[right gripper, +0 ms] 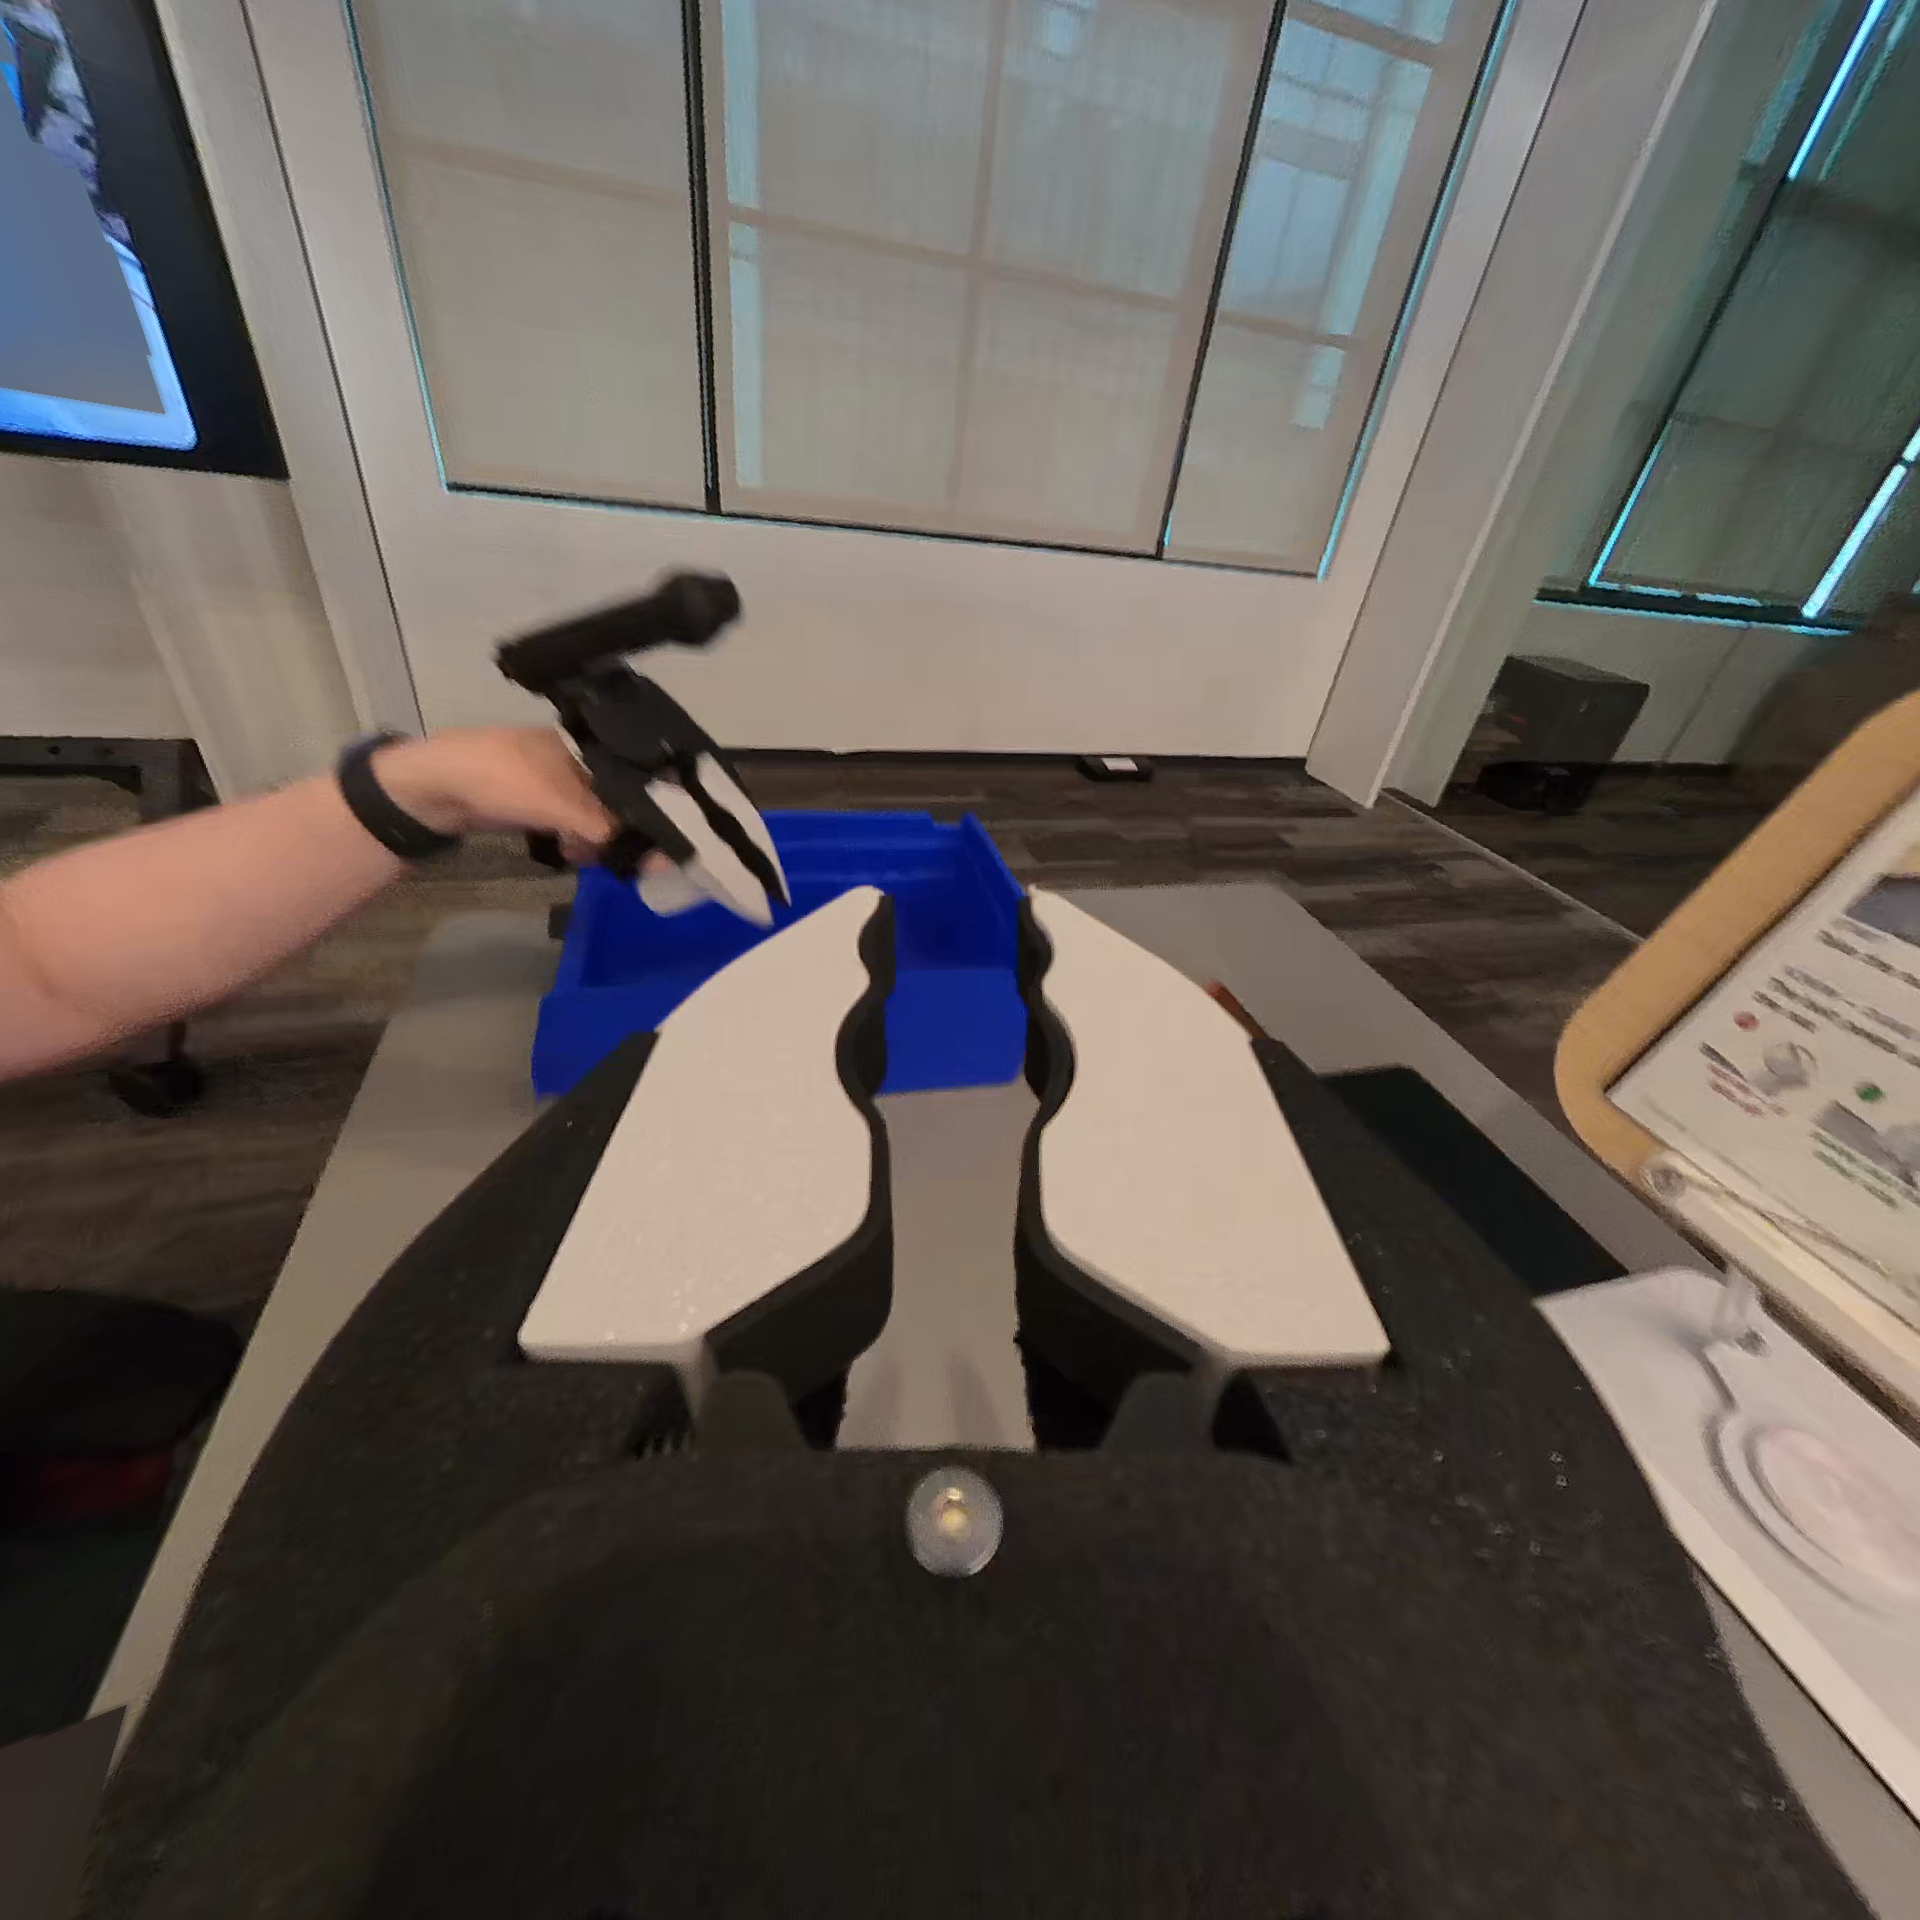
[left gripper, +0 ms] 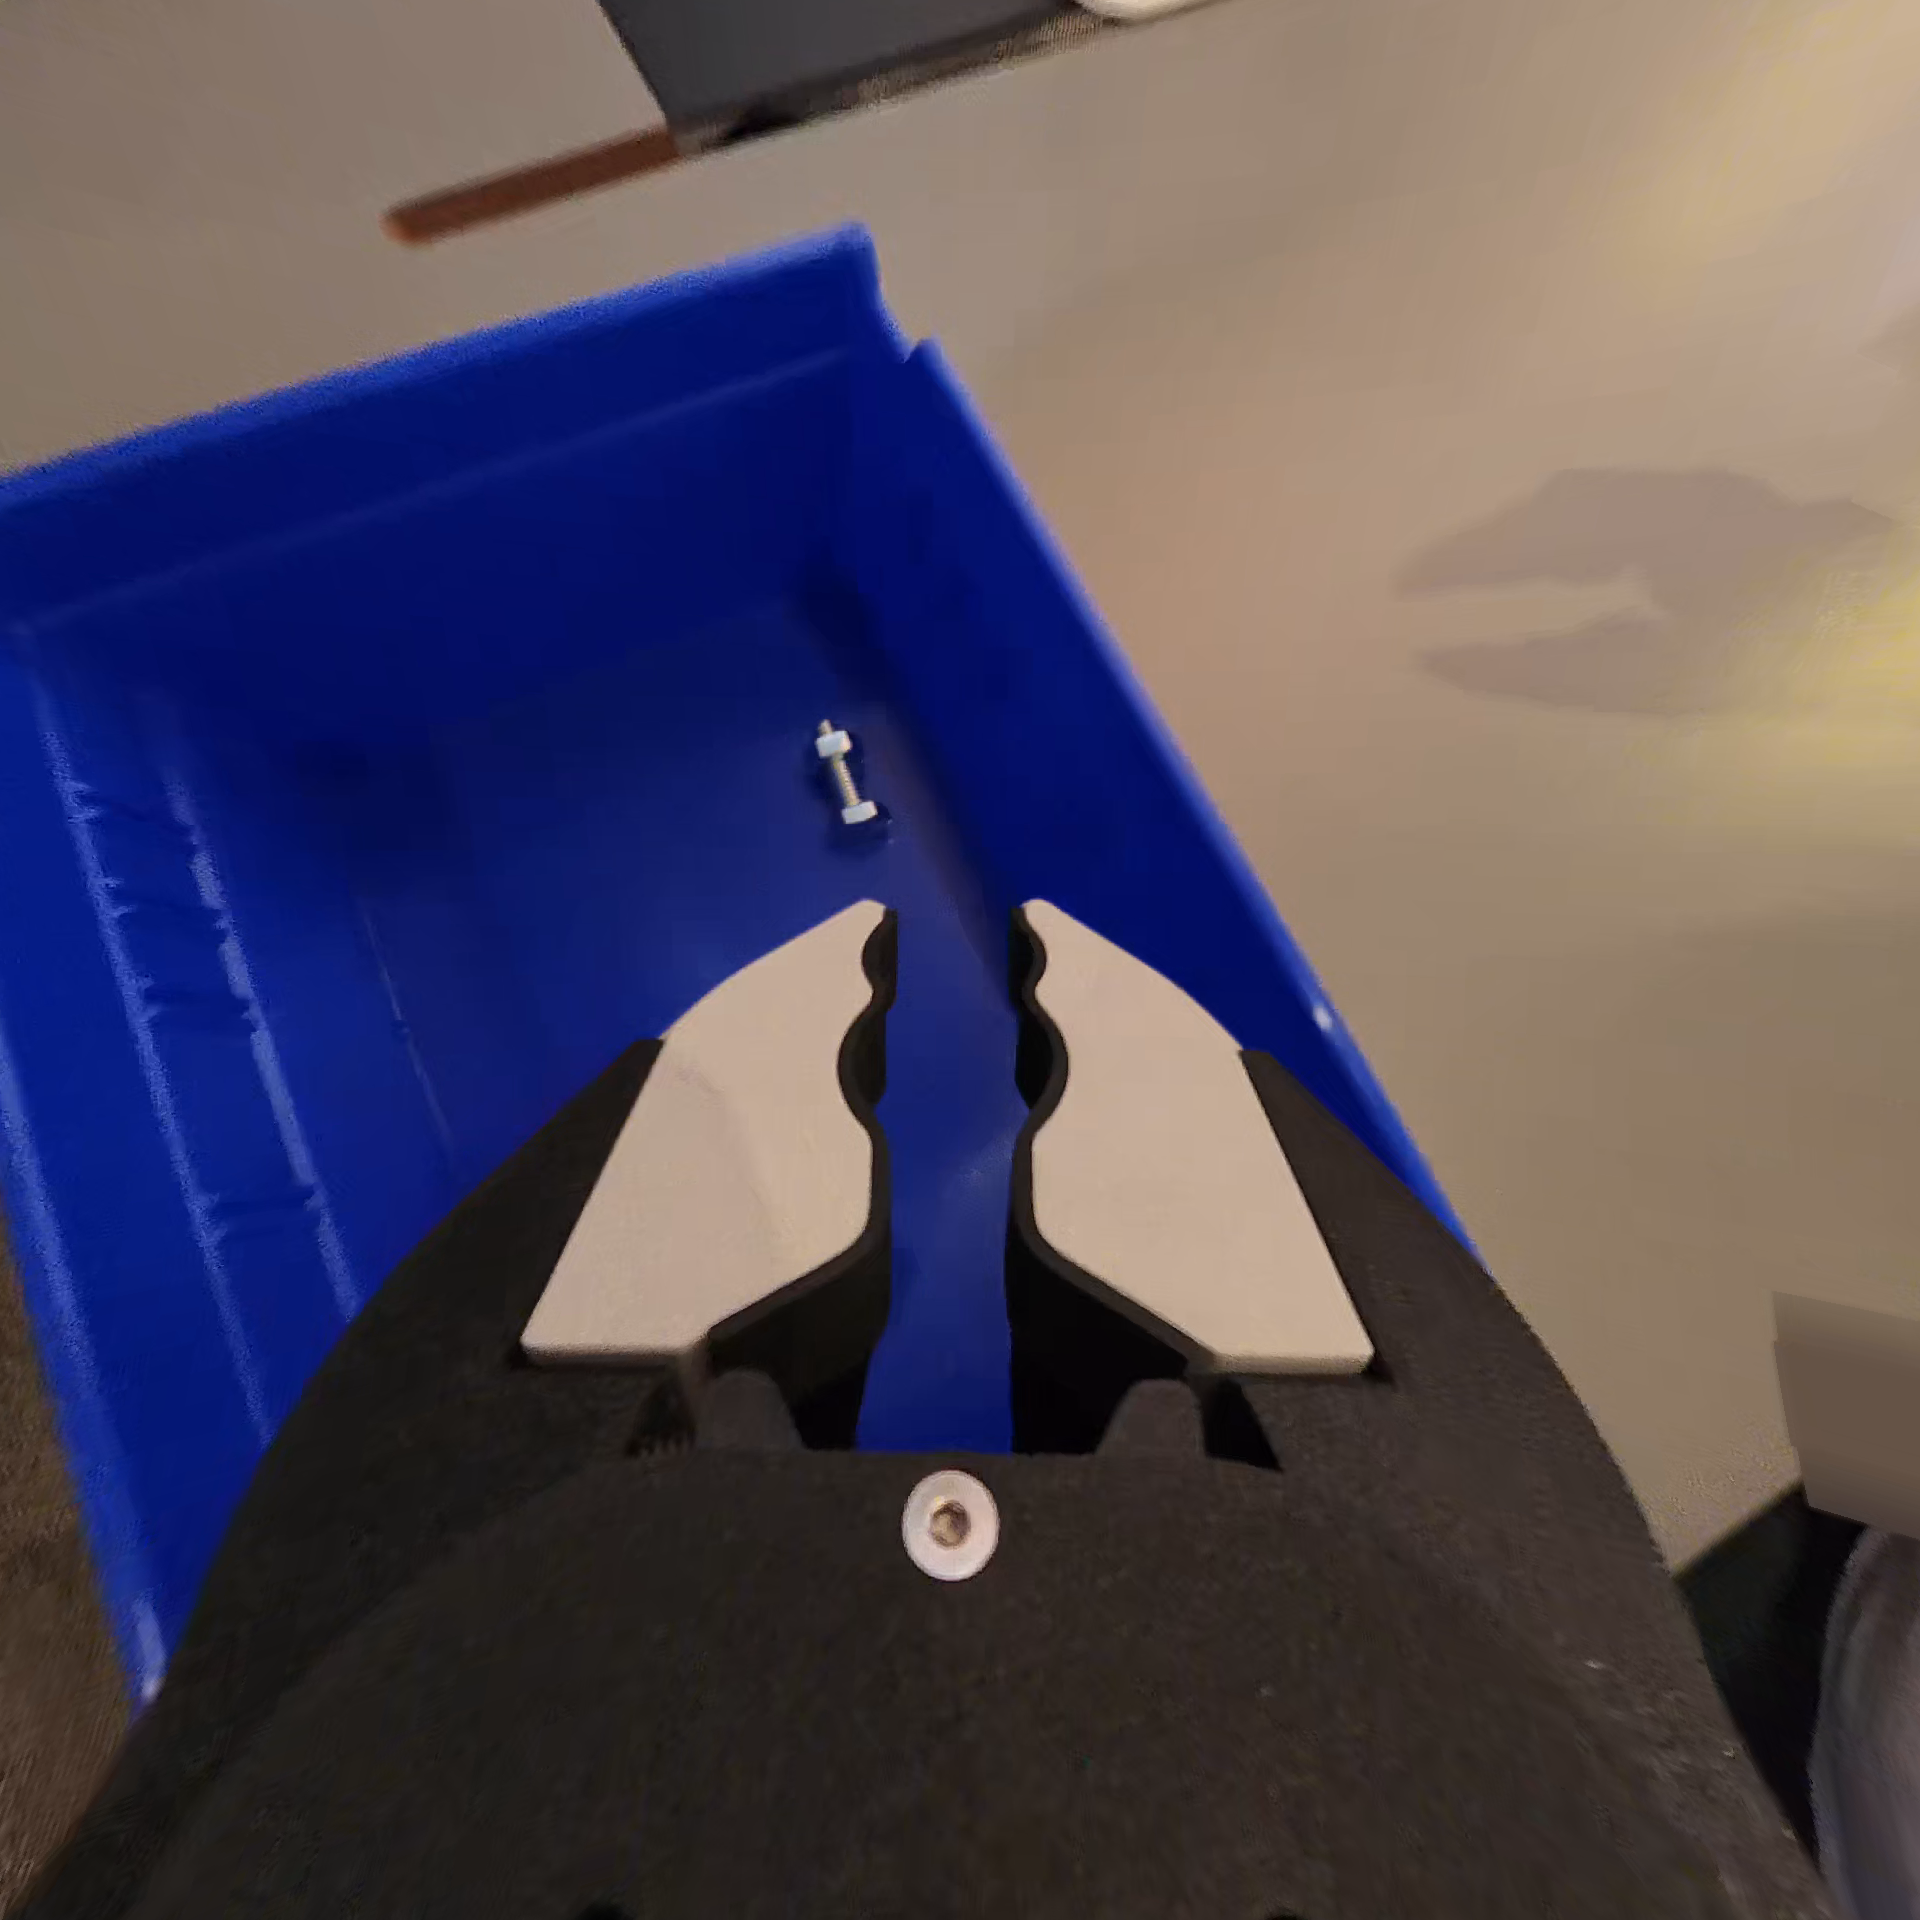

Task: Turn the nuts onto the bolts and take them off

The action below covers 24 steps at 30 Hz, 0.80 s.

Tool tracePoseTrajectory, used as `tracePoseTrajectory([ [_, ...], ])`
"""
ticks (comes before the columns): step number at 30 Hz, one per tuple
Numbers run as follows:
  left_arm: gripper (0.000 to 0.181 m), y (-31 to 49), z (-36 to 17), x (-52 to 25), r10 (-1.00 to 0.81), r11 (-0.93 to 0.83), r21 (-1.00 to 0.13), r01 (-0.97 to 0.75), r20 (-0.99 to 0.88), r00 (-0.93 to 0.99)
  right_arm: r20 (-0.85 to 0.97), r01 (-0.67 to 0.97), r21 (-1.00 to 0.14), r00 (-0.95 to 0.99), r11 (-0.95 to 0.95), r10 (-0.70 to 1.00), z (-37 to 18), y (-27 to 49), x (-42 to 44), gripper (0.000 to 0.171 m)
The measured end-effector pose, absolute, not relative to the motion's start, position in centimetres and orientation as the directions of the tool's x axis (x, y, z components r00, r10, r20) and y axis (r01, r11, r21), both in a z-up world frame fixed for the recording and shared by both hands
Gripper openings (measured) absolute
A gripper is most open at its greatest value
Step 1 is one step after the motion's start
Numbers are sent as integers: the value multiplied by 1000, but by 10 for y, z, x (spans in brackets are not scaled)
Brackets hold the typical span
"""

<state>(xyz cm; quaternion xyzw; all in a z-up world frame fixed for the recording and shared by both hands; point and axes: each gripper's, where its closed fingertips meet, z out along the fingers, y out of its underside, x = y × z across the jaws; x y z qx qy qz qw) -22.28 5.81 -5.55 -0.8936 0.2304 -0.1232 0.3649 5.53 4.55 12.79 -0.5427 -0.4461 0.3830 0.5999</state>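
A small silver bolt with a nut on it (left gripper: 847, 774) lies on the floor of a blue bin (left gripper: 520, 727), close to its right wall. My left gripper (left gripper: 951, 914) is open and empty, held over the bin a little short of the bolt. In the right wrist view the left gripper (right gripper: 764, 899) hangs over the bin's near left side, held by a person's hand. My right gripper (right gripper: 956, 909) is open and empty, above the grey table (right gripper: 956, 1195), short of the blue bin (right gripper: 935, 1018). The bolt is hidden in that view.
A brown strip (left gripper: 530, 192) and a dark pad (left gripper: 831, 52) lie on the table beyond the bin. A wood-framed sign on a clear stand (right gripper: 1766, 1039) and a white sheet (right gripper: 1766, 1475) are at the right. Windows and floor lie behind. My hands' fingertips stand some 35 cm from each other.
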Motion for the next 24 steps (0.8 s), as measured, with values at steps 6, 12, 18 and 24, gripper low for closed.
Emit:
tracePoseTrajectory([
  [6,26,104,-115,-225,-432,-758,-572,-315,78,898,136,-11,-989,281,145,950,140,37,8,21],
  [12,21,125,-134,-214,-423,-790,-543,-284,148,894,125,105,-989,236,102,964,117,35,-19,20],
  [18,26,125,-157,-213,-409,-857,-390,-336,119,905,132,112,-988,237,108,962,117,35,-14,20],
  [24,10,127,-158,-219,-463,-838,-317,-445,-18,886,137,113,-987,249,112,959,121,36,2,19],
])
